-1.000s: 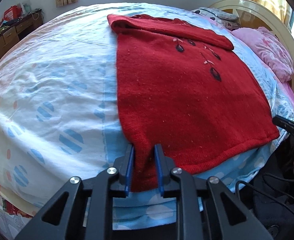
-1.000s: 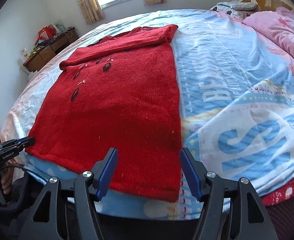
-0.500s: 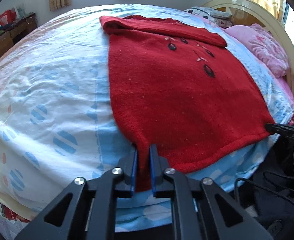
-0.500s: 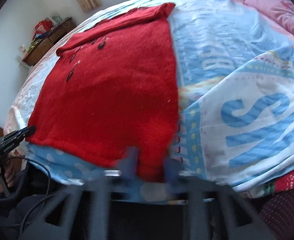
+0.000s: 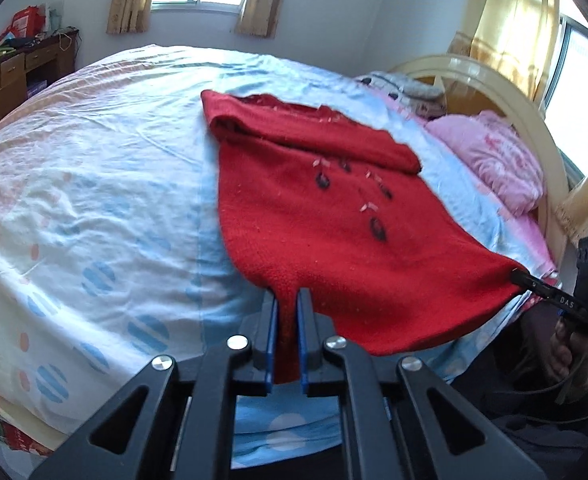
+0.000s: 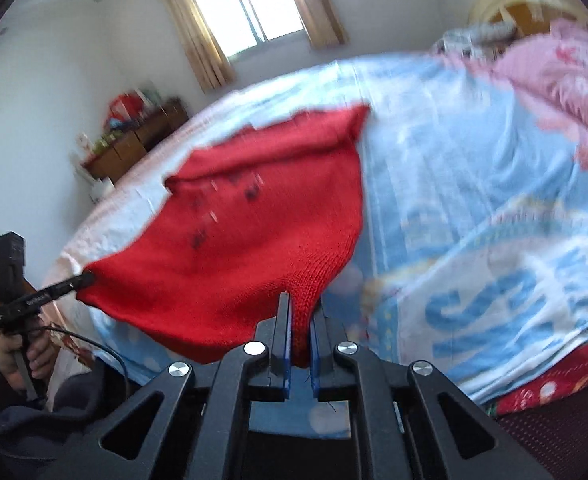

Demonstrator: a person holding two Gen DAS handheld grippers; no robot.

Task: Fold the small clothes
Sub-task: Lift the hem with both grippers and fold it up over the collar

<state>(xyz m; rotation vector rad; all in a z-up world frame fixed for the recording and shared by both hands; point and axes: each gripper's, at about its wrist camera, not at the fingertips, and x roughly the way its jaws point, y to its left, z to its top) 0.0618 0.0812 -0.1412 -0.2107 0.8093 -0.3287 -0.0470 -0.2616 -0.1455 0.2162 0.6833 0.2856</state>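
The red sweater is lying on the bed sheet, and its near edge is hanging in the air because both grippers are pinching it. The left gripper is squeezing tight on the sweater's bottom left corner, and the right gripper is squeezing tight on the bottom right corner, so the cloth is stretching between them and sagging a little in the middle. A pink blanket is sitting near the headboard, and a brown desk is standing by the wall.
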